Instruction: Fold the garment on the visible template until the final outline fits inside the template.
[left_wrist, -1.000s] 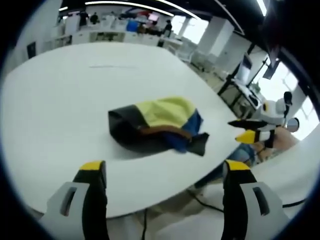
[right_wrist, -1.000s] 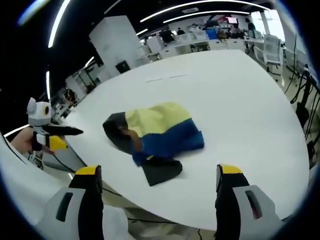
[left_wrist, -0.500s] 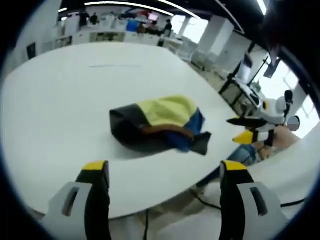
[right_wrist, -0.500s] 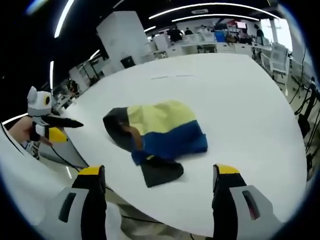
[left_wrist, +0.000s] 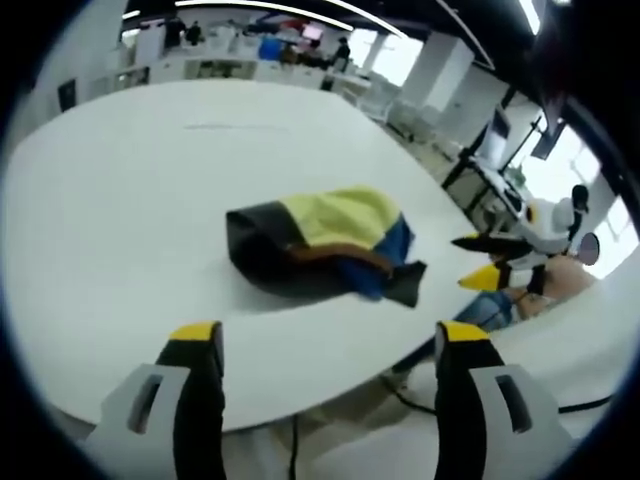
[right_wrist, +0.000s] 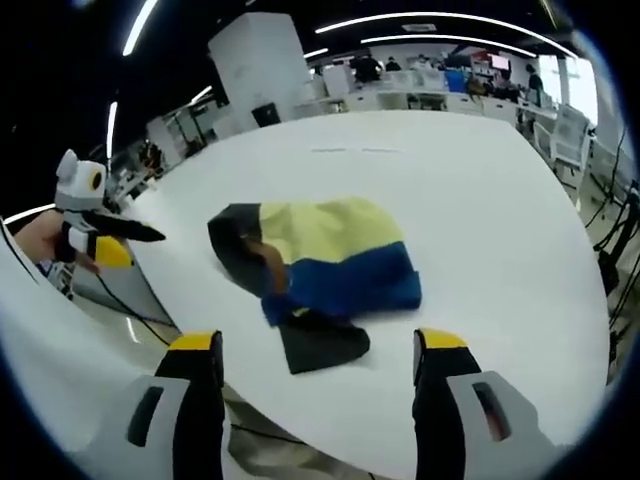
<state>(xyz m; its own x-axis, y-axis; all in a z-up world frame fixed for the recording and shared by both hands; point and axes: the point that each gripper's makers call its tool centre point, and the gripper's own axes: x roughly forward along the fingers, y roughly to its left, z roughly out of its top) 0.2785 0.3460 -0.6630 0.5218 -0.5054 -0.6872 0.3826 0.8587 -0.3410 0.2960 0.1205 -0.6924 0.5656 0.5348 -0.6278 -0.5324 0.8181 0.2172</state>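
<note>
**Garment position relative to both grippers**

The garment (left_wrist: 318, 245) lies bunched in a loose heap on the white bench (left_wrist: 110, 200), near the bench edge that faces the person. It shows yellow, blue and black panels, with a black flap (right_wrist: 320, 342) trailing from the heap toward that near edge. No template outline can be made out around the garment; two faint marks sit on the bench well beyond it.

The left gripper (left_wrist: 318, 350) hovers off the near edge with its fingers spread apart and nothing between them. The garment lies ahead of it, across the edge, slightly above the midline of the fingers in the left gripper view. The right gripper (right_wrist: 318, 355) is likewise held off the edge, fingers apart and empty. The black flap lies directly ahead between its fingers and appears closer to it than the heap is to the left gripper.

The long axis of the heap runs roughly across both views, black end toward the left gripper's side, blue end toward the right gripper's side.

Judgement: the garment is not yet flattened, so folding has not progressed. The right gripper looks better placed to take the black flap first.
</note>
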